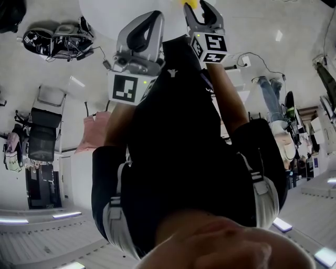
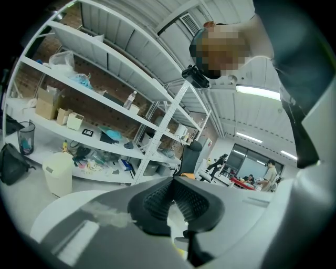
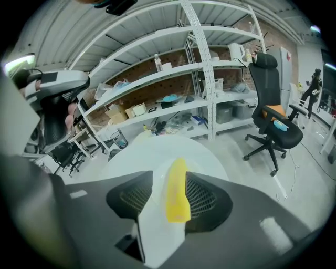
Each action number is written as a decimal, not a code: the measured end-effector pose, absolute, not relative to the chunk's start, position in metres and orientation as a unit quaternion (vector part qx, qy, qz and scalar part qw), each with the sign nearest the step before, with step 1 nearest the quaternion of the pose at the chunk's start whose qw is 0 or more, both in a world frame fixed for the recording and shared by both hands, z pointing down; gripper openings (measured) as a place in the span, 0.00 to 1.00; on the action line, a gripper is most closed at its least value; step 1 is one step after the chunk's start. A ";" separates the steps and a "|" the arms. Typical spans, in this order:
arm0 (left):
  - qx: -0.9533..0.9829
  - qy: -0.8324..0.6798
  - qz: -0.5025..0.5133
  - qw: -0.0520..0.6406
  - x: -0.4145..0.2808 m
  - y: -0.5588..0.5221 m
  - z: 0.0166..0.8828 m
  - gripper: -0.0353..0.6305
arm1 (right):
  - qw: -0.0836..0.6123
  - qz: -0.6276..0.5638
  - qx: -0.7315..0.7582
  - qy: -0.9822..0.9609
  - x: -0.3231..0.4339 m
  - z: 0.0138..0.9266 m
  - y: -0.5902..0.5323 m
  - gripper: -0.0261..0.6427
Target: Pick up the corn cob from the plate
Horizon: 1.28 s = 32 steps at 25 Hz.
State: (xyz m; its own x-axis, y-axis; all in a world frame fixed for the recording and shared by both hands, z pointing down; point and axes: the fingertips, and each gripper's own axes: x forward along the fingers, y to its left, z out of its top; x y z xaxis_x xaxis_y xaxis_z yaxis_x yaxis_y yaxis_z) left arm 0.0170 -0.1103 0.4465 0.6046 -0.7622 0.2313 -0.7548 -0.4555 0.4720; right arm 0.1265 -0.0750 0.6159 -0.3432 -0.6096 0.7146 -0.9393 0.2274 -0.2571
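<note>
A yellow corn cob (image 3: 177,194) lies on a white plate (image 3: 155,231), end-on between the fingers of my right gripper (image 3: 169,176). The jaws stand open around it, and a strip of plate shows between the cob and the left pad. In the head view the cob (image 1: 189,2) peeks out at the top edge, just past the right gripper (image 1: 199,9). My left gripper (image 1: 153,17) hangs beside it to the left, shut with nothing in it. In its own view the left gripper (image 2: 172,181) has its fingertips together.
The plate rests on a round white table (image 3: 136,152). White shelving racks (image 3: 199,68) full of boxes and clutter line the wall behind. A black office chair (image 3: 273,131) stands at the right, a white bin (image 2: 58,173) on the floor by the shelves.
</note>
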 end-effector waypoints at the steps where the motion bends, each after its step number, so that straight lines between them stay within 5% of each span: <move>1: 0.852 -0.445 -0.007 0.275 0.017 -0.112 0.448 0.06 | 0.245 0.343 0.518 -0.744 0.127 0.619 -0.075 0.35; 32: 0.819 -0.477 -0.005 0.318 0.008 -0.133 0.493 0.06 | 0.341 0.392 0.463 -0.718 0.126 0.701 -0.069 0.49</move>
State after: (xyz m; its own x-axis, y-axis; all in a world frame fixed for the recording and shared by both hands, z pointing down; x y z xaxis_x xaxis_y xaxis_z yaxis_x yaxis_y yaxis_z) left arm 0.0084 -0.1326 0.4935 0.5446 -0.7850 0.2951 -0.7788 -0.3428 0.5254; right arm 0.1257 -0.0686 0.7010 -0.3382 -0.3970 0.8532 -0.9325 0.2632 -0.2472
